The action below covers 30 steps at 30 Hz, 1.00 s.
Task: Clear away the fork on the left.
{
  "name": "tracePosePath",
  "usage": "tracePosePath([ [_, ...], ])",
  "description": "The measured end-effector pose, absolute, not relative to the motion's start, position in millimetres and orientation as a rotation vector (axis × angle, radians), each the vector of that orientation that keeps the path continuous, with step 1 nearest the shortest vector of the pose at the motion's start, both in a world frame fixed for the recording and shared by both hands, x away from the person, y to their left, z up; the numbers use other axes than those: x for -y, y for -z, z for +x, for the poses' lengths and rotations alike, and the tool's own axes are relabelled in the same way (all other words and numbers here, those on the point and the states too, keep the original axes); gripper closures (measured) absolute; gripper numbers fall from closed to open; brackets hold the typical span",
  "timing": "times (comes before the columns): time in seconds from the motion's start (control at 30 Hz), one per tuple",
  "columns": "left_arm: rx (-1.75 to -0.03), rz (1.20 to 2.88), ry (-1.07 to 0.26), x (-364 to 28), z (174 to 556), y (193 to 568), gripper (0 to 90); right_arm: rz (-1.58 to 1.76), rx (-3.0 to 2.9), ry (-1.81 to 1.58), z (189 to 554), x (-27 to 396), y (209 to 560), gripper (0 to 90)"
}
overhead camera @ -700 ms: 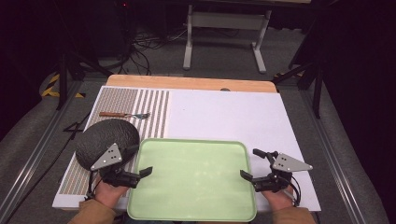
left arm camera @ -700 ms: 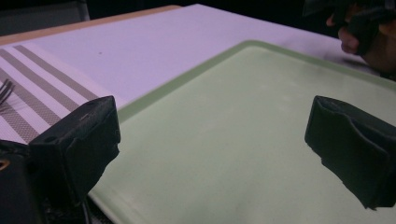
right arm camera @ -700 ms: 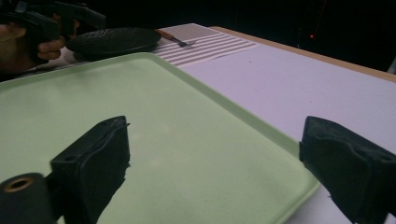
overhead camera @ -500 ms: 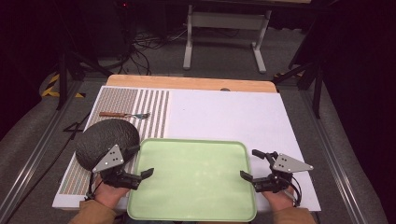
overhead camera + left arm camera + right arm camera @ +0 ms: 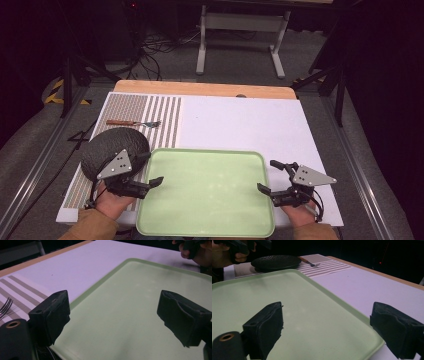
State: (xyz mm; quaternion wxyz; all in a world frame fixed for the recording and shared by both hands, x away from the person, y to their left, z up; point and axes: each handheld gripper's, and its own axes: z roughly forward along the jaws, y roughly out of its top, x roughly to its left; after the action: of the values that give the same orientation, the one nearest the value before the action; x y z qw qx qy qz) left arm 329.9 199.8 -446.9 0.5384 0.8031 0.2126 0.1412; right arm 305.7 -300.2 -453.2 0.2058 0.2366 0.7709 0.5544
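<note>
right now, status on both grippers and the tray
Left gripper open at the green tray's left edge. Right gripper open at its right edge. Tray empty, flat on the table, not gripped. Black plate and fork sit left, clear of the tray.

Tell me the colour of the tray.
Pale green; the tray shows best in the high view.

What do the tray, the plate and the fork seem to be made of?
Tray: likely plastic, pale green, smooth, with a soft sheen and moulded rounded rim.
Plate: dark and matte with a fine ridged texture; ceramic or plastic, unclear.
Fork: shiny metal tines, with a reddish-brown handle that looks like wood.
</note>
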Motion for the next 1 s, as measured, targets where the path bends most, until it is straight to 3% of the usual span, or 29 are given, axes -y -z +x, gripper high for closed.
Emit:
tracePosePath([
  [0.67,-0.371,2.045,-0.315,-195.2,347.1,399.0,18.6,0.646,-2.164,-1.576,308.9,301.5,452.1,13.8],
  [0.87,-0.361,2.075,-0.351,-197.0,353.5,388.8,20.3,0.646,-2.167,-1.577,308.8,301.2,452.5,14.1],
  [1.0,-0.333,2.16,-0.444,-196.3,359.0,382.8,21.7,0.644,-2.169,-1.575,309.0,301.7,452.5,14.8],
])
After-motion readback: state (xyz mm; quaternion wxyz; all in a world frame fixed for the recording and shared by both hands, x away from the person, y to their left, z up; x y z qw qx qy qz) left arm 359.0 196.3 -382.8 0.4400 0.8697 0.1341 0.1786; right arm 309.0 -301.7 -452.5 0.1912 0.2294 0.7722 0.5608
